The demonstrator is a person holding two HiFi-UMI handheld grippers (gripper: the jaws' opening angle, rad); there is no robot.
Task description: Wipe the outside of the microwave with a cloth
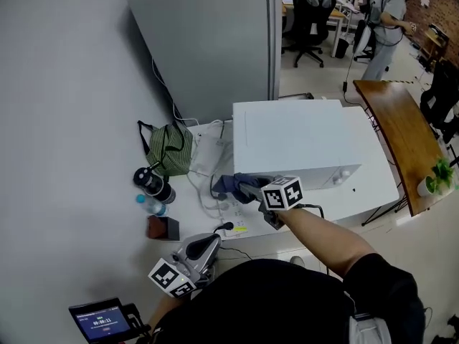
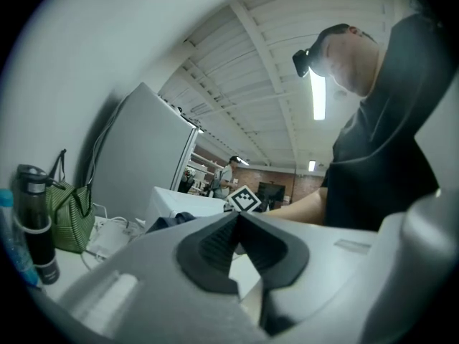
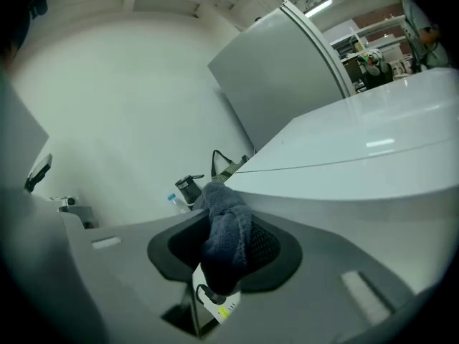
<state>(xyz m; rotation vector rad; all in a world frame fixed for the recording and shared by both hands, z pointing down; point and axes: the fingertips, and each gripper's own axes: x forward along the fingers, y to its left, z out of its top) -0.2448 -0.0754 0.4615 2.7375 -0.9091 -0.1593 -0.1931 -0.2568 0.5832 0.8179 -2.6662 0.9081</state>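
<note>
The white microwave (image 1: pixel 308 153) stands on a white table (image 1: pixel 262 242); its top and left side (image 3: pixel 373 163) fill the right gripper view. My right gripper (image 1: pixel 244 188) is shut on a dark blue cloth (image 3: pixel 226 239), which bunches between the jaws and hangs down. In the head view the cloth (image 1: pixel 228 185) sits against the microwave's near left corner. My left gripper (image 1: pixel 204 248) hangs low at the table's front edge with its jaws shut and nothing between them (image 2: pixel 237 224).
Left of the microwave lie a green striped bag (image 1: pixel 171 147), a dark flask (image 1: pixel 152 183), a water bottle (image 1: pixel 147 204), a brown box (image 1: pixel 163 228) and white cables with a power strip (image 1: pixel 233 224). A grey fridge (image 1: pixel 208 41) stands behind. A wooden table (image 1: pixel 401 138) is on the right.
</note>
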